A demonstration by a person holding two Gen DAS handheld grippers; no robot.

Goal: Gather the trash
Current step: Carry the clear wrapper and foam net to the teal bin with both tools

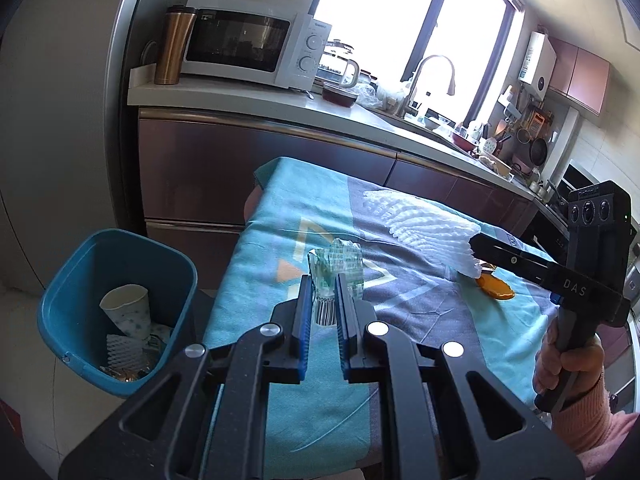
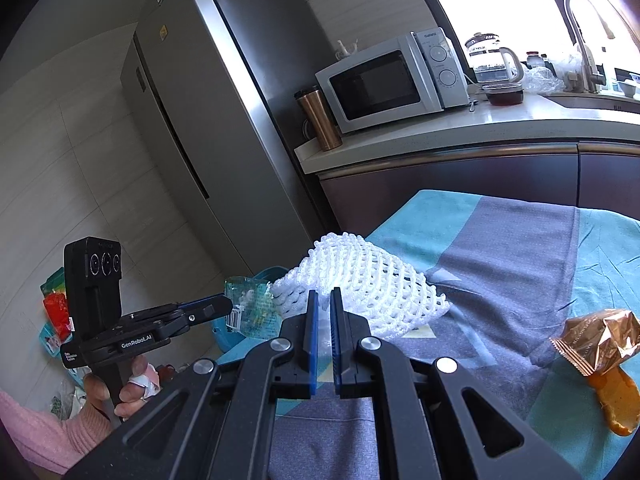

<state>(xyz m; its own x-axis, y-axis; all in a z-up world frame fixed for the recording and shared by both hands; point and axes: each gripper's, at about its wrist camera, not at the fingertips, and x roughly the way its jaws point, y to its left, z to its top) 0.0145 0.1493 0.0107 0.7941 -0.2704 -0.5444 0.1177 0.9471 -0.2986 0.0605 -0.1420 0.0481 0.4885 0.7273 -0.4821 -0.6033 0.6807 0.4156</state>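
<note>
My left gripper (image 1: 323, 280) is shut on a crumpled green-and-clear plastic wrapper (image 1: 338, 264) with a barcode, held above the table's left end. The right wrist view shows that wrapper (image 2: 252, 306) too, at the tip of the left gripper (image 2: 230, 305). My right gripper (image 2: 324, 294) is shut on the edge of a white foam fruit net (image 2: 364, 276), which hangs over the teal and grey tablecloth (image 2: 500, 248). From the left wrist the right gripper (image 1: 475, 243) pinches the foam net (image 1: 424, 220). A blue bin (image 1: 116, 248) stands on the floor left of the table.
The bin holds a paper cup (image 1: 126, 300), another foam net and other scraps. A gold foil wrapper (image 2: 596, 340) and an orange peel (image 2: 616, 404) lie on the cloth at the right. Behind are a counter with a microwave (image 1: 248, 46) and a tall fridge (image 2: 208, 120).
</note>
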